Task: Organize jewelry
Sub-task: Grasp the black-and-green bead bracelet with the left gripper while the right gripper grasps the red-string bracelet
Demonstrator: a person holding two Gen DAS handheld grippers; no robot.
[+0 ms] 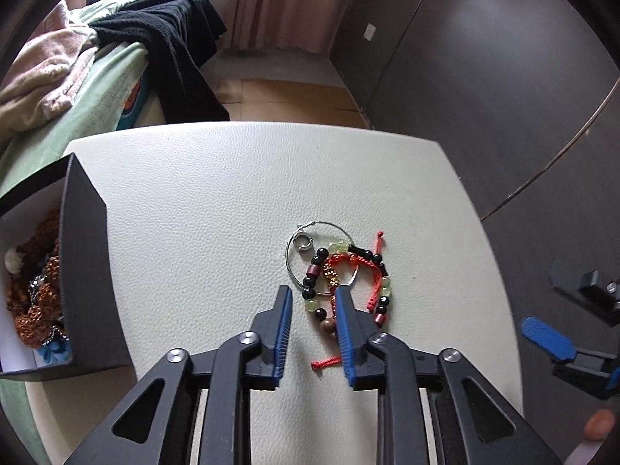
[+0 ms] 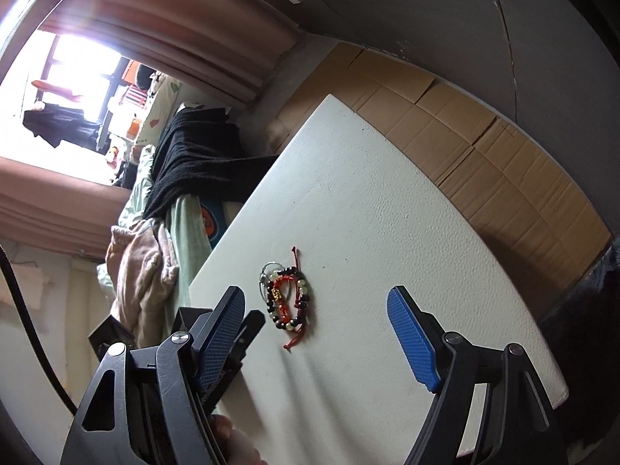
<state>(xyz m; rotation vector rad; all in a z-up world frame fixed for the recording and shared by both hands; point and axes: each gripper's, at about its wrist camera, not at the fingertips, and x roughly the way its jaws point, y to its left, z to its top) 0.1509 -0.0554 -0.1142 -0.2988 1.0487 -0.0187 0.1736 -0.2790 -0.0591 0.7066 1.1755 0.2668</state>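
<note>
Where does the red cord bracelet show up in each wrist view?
Left wrist: red cord bracelet lies right of centre in the jewelry pile, just beyond the open left gripper.
Right wrist: red cord bracelet sits low, left of centre, between the open right gripper's fingers.
Shared landmark: the white table under the pile.

A home bedroom: a bed (image 1: 97, 89) heaped with blankets, pink curtains (image 1: 279, 4) at a window, a white table (image 1: 271, 178).

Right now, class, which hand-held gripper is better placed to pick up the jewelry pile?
Left hand-held gripper: open, already straddling the jewelry pile, black box alongside. Right hand-held gripper sits farther back.
</note>
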